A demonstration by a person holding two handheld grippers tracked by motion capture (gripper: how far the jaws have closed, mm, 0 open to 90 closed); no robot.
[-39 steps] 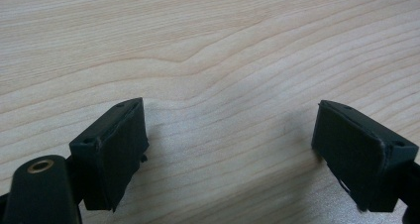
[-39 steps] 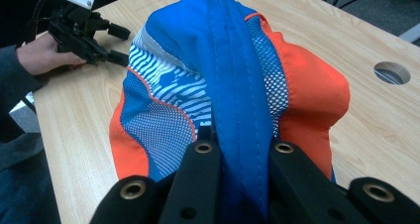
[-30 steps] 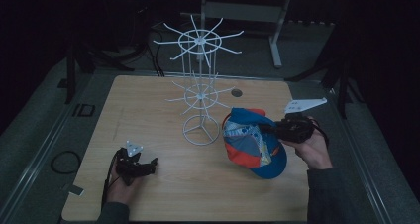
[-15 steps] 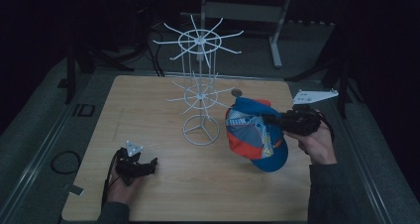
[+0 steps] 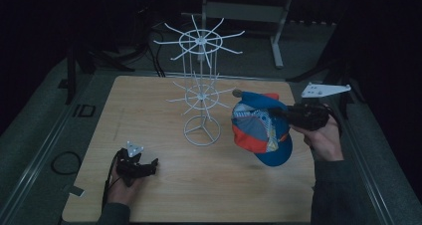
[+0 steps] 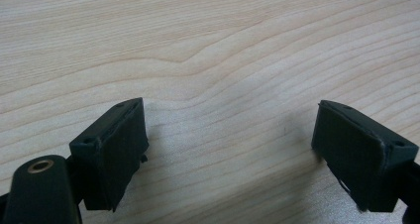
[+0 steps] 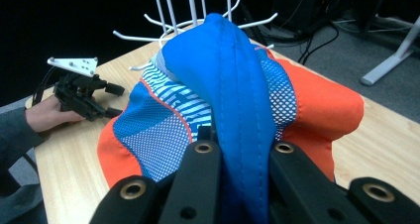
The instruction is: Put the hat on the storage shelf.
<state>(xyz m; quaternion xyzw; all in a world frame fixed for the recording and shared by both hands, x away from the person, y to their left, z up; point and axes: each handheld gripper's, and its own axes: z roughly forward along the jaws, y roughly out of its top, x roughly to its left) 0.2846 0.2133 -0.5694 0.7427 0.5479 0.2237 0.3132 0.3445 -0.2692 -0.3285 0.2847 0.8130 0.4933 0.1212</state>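
The right gripper is clamped on the blue fabric of the cap, its jaws pressed against a folded ridge. The cap hangs above the counter, just beside the white wire rack. The right gripper view resolves the cap's orange panels, striped lining and mesh. The left gripper rests on the counter with jaws wide apart and nothing between them; the high view places it near the front left edge.

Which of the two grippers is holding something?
The right gripper, shut on the blue and orange cap beside the white wire rack. The left gripper rests open on the table.
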